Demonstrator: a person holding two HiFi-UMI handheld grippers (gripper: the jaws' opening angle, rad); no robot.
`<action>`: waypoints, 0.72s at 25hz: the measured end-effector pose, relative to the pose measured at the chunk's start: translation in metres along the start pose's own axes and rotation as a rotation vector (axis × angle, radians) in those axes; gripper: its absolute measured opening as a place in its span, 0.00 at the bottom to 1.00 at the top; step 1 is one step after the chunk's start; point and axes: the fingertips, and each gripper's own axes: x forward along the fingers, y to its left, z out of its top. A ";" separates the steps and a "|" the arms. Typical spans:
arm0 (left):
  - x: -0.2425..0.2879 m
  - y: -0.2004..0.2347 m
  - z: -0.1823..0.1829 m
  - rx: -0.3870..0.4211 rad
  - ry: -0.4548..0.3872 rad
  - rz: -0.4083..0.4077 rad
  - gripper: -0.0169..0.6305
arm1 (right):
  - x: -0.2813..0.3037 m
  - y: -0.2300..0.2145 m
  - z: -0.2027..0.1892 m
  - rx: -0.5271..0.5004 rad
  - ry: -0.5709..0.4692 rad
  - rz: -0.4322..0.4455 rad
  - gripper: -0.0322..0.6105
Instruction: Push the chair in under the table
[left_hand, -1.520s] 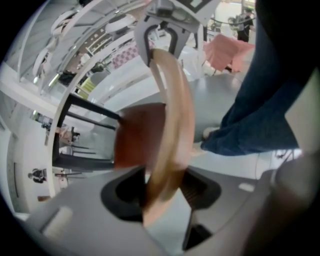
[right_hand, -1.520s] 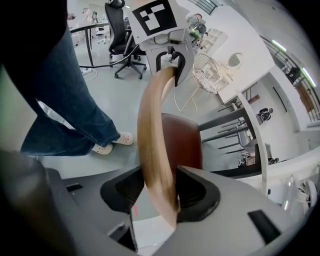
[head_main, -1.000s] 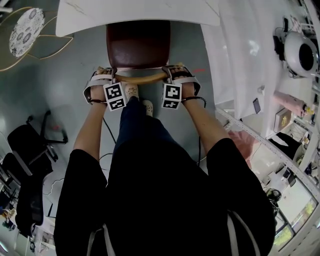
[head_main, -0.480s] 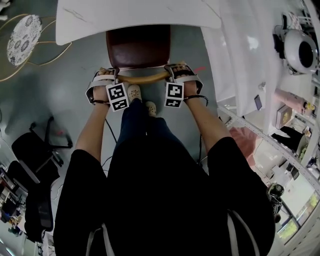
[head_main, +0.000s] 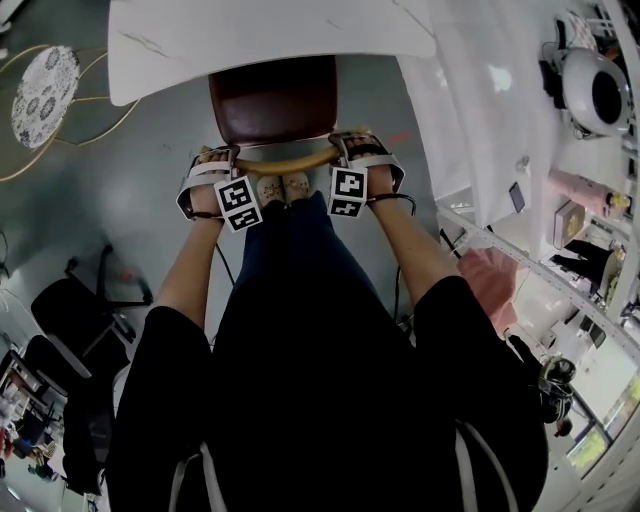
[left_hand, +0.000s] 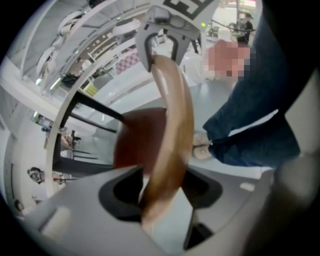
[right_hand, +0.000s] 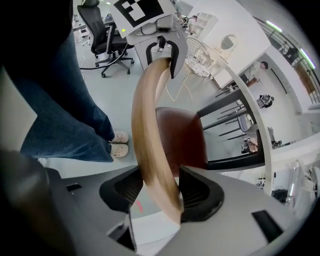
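A person stands behind a chair (head_main: 272, 100) and looks down at it. The chair has a dark red seat and a bent wooden bar (head_main: 285, 160) along the top of its back. The chair faces a white desk (head_main: 260, 35). The far end of the seat is right at the desk's edge, and most of the seat is out in the open on the grey floor.

The left hand-held gripper (head_main: 215, 157) is at the left end of the wooden bar. Its jaws are opening, and the bar runs between them. The right hand-held gripper (head_main: 350, 148) is at the right end of the bar. Its jaws are closed on the bar and hold it. Both point steeply down.

The person's two light shoes (head_main: 283, 187) are side by side on the floor, just behind the chair and between the two grippers. A small round table (head_main: 40, 82) with a spotted top stands off to the left, well apart from the chair.
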 end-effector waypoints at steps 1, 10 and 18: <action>-0.001 0.000 0.001 -0.020 -0.012 -0.013 0.39 | -0.001 0.000 0.001 0.021 -0.008 0.015 0.36; -0.038 0.002 0.022 -0.144 -0.148 -0.073 0.45 | -0.038 -0.007 0.005 0.083 -0.099 -0.005 0.38; -0.096 0.047 0.043 -0.326 -0.254 0.069 0.25 | -0.086 -0.044 0.016 0.252 -0.213 -0.087 0.30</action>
